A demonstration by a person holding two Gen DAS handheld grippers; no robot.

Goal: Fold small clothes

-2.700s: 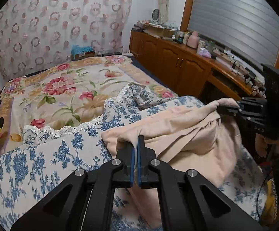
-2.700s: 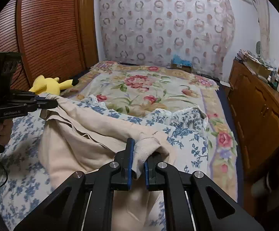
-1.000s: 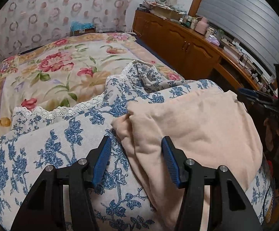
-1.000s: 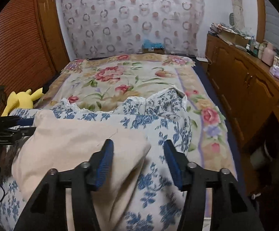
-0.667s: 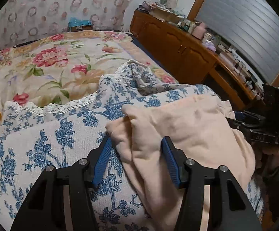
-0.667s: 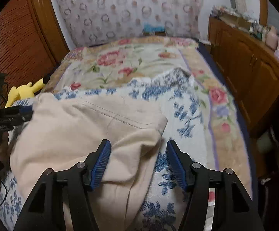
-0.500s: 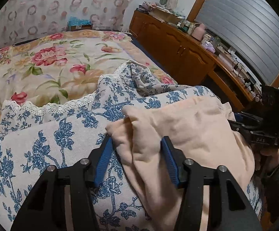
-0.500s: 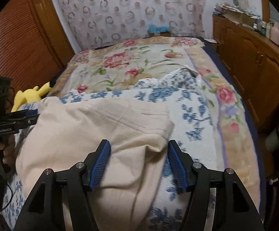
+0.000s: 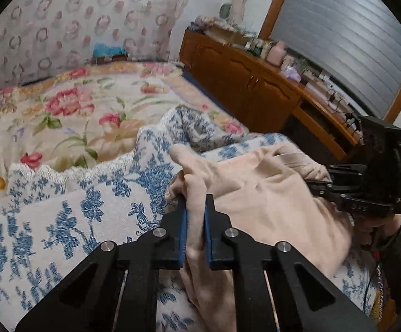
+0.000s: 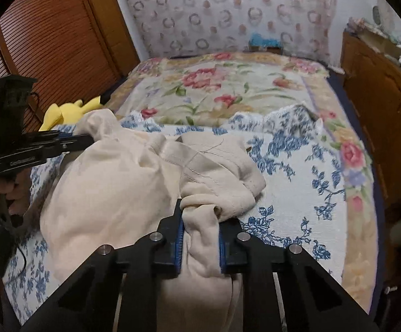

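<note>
Closing on bunched cloth with both sets of fingers: left gripper (image 9: 195,233) pinching a ridge of the beige garment (image 9: 266,193) at lower centre of the left wrist view, right gripper (image 10: 200,238) squeezing a thicker wad at lower centre of the right wrist view. Lying crumpled across the blue-flowered cover (image 9: 62,221) at the near end of the bed (image 10: 228,83), with the seamed band (image 10: 200,163) twisted at mid-frame.

Risking, by judgement, a lopsided fold: gathering several layers at once instead of a single edge, so lifting could be dragging hidden layers along and rolling the garment into a lump. Possibly catching the blue-flowered cover underneath too, given how close the left fingers (image 9: 182,235) are sitting to it, though not showing clearly either way. Slipping also being likely on the right, with the wad bulging out above the fingers rather than sitting flat between them.

Showing pale lettering on the side of each gripper as seen from the other camera, at right edge and at left edge, yet staying too small and blurred for reading. Finding no other legible writing.
</note>
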